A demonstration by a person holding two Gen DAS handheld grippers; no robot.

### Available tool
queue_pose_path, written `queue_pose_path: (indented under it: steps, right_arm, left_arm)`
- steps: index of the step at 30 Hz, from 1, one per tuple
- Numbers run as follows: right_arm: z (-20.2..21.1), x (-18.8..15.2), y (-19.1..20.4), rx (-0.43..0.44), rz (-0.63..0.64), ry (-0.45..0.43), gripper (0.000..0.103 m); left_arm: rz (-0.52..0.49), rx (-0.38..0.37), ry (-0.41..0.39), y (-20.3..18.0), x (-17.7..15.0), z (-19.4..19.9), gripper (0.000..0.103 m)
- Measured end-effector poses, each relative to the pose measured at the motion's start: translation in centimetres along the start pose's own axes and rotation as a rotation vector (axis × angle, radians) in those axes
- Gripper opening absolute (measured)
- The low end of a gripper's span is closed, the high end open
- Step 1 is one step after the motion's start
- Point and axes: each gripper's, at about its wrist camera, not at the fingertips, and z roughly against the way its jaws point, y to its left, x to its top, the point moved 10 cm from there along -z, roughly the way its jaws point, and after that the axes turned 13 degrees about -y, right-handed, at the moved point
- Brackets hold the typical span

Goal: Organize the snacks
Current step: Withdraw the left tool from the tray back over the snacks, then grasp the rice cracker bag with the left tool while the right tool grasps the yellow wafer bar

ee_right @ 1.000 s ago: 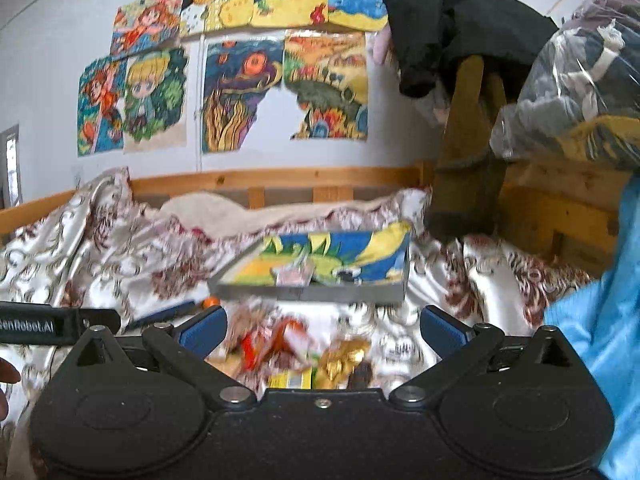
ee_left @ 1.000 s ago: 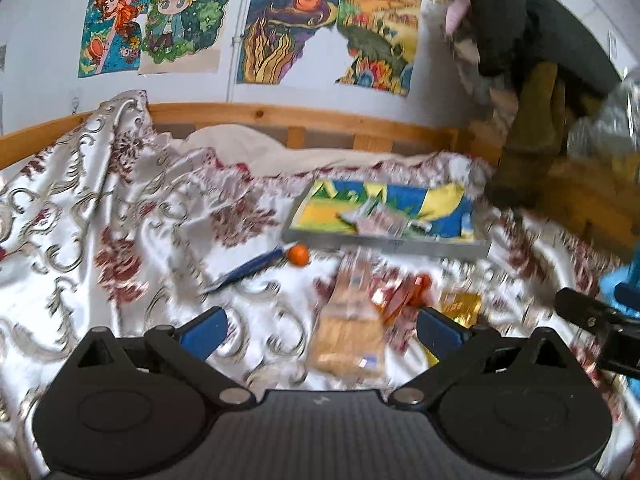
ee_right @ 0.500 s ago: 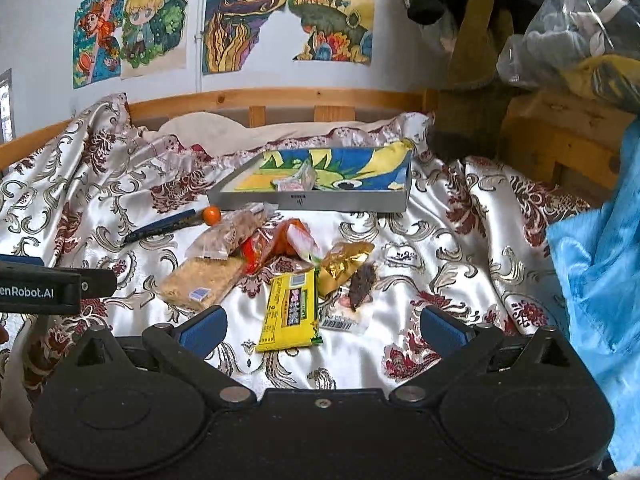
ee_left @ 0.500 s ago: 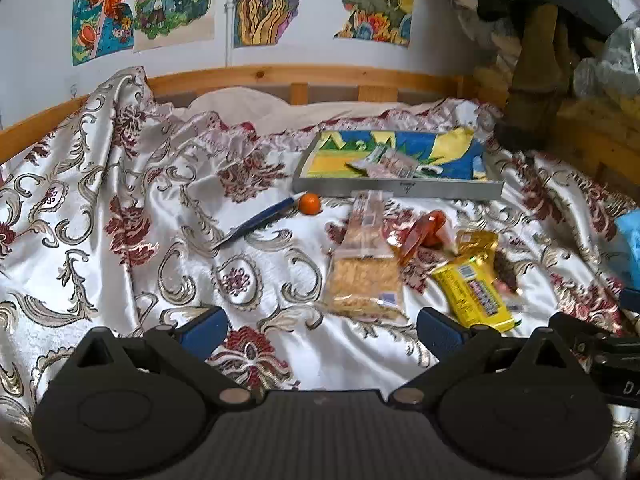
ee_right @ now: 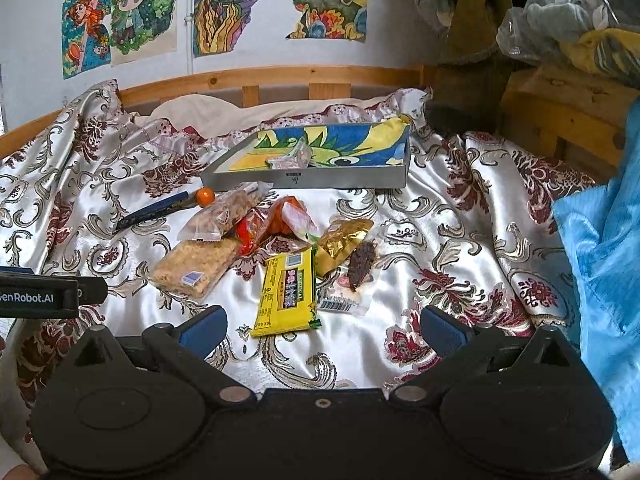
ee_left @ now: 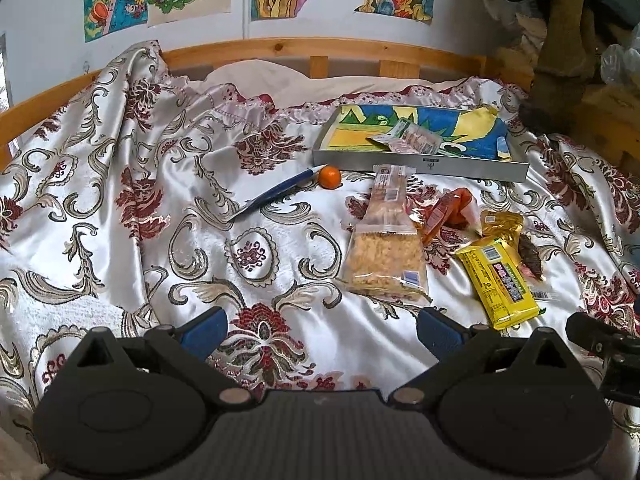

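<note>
Several snack packets lie on a floral satin bedspread: a clear cracker pack (ee_left: 384,252) (ee_right: 192,268), a yellow bar pack (ee_left: 500,280) (ee_right: 288,292), an orange-red packet (ee_left: 448,212) (ee_right: 272,224), a gold packet (ee_right: 344,244) and a dark snack in clear wrap (ee_right: 360,268). A grey tray (ee_left: 420,166) (ee_right: 304,178) with a colourful liner holds two small packets (ee_left: 408,138). My left gripper (ee_left: 320,326) is open and empty, near the cracker pack. My right gripper (ee_right: 322,326) is open and empty, just short of the yellow pack.
A blue pen (ee_left: 276,196) and a small orange ball (ee_left: 330,177) lie left of the snacks. A wooden bed rail (ee_left: 320,50) runs along the back. Blue cloth (ee_right: 600,248) lies at the right. Wooden furniture with clothes (ee_right: 560,92) stands at the back right.
Both grippers have tilted downward and risen, so the views show more of the bedspread and the whole snack pile. Both stay open and empty. The snacks have not moved.
</note>
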Motion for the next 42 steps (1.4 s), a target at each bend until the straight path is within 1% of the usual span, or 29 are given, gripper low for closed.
queue_pose_path:
  steps: [11,22,27,31,36,42]
  right_arm:
    - [-0.3,-0.2,0.0,0.002,-0.009,0.007,0.102]
    - [-0.6,-0.1,0.0,0.003,-0.018,0.008,0.102]
    - [-1.0,0.5,0.5,0.011,-0.001,-0.009,0.102]
    - [-1.5,1.1,0.7,0.014,0.011,-0.025,0.102]
    - [-2.2,1.6,1.7,0.045,0.062,-0.045,0.102]
    - [-3.2,2.1,3.0,0.083,0.103,-0.06,0.102]
  left_arm:
    - [-0.017,0.022,0.0,0.2,0.1,-0.3,0.103]
    - [0.017,0.02,0.017,0.5,0.3,-0.8,0.103]
    - [0.027,0.037,0.02,0.9,0.5,-1.3,0.103]
    - [0.036,0.033,0.016,0.8,1.0,-1.8,0.103]
    - [0.056,0.024,0.023,0.7,1.8,-2.8,0.103]
    - [0.041,0.012,0.028,0.2,2.7,-4.1,0.103]
